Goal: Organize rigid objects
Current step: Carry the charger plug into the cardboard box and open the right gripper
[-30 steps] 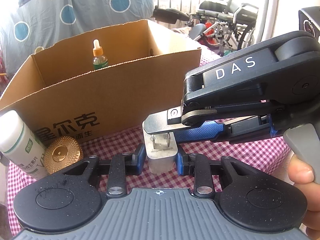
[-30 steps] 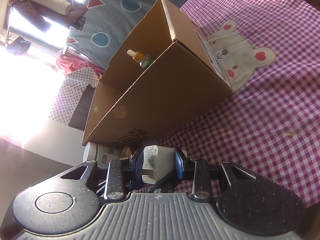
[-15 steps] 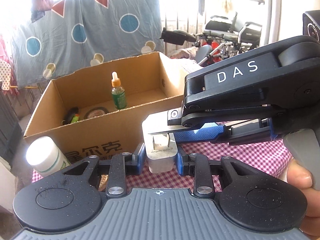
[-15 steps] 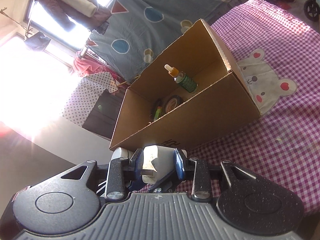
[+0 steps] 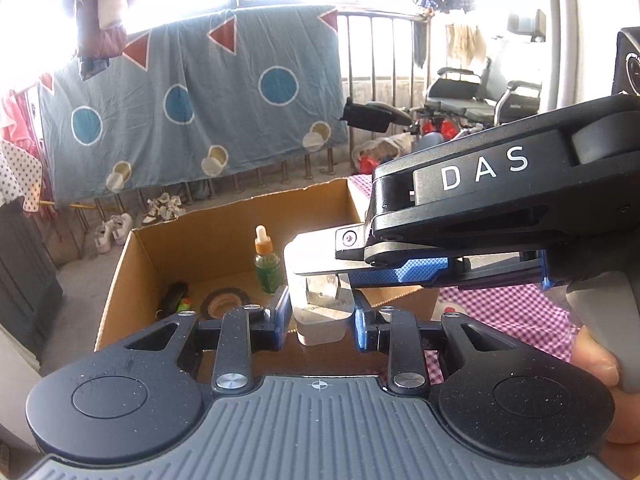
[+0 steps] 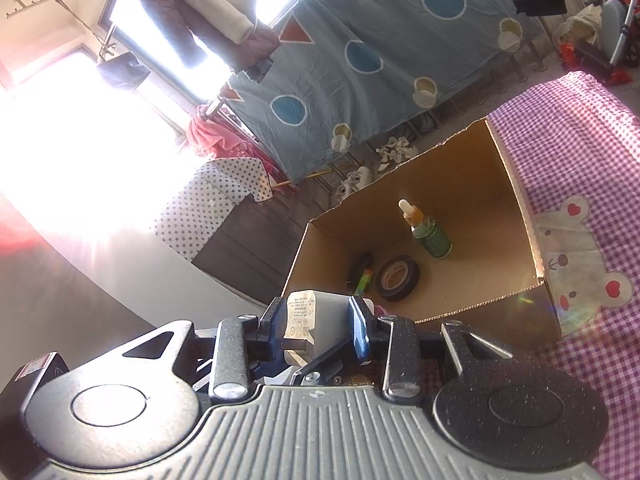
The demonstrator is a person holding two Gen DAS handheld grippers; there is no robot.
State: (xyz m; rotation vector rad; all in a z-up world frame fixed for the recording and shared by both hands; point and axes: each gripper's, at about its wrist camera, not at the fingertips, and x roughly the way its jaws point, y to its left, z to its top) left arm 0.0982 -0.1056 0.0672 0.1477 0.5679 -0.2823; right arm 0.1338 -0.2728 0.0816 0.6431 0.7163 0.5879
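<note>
Hanging across a metal railing at the back of the room is a blue sheet (image 5: 192, 108) printed with circles and red triangles; bright windows behind it wash out much of both views. Clothes (image 6: 208, 4) hang at the window, and a wheelchair (image 5: 476, 96) stands to the right of the railing. Shoes (image 5: 116, 230) lie on the floor below the sheet.

A table under a pink checked cloth (image 6: 580, 152) with bear motifs carries an open cardboard box (image 6: 516, 208). Inside the box (largest item first): a roll of black tape (image 6: 398, 278) lying flat, a green dropper bottle (image 6: 430, 234) standing upright, and a small dark and green object (image 6: 362, 276) too indistinct to identify.

Both claws are closed narrowly on one white plug adapter (image 5: 322, 312), held in the air at the near wall of the box. Left gripper (image 5: 322, 314) clamps its body from both sides; right gripper (image 6: 318, 328) crosses from the right and grips the same adapter, prongs visible.
</note>
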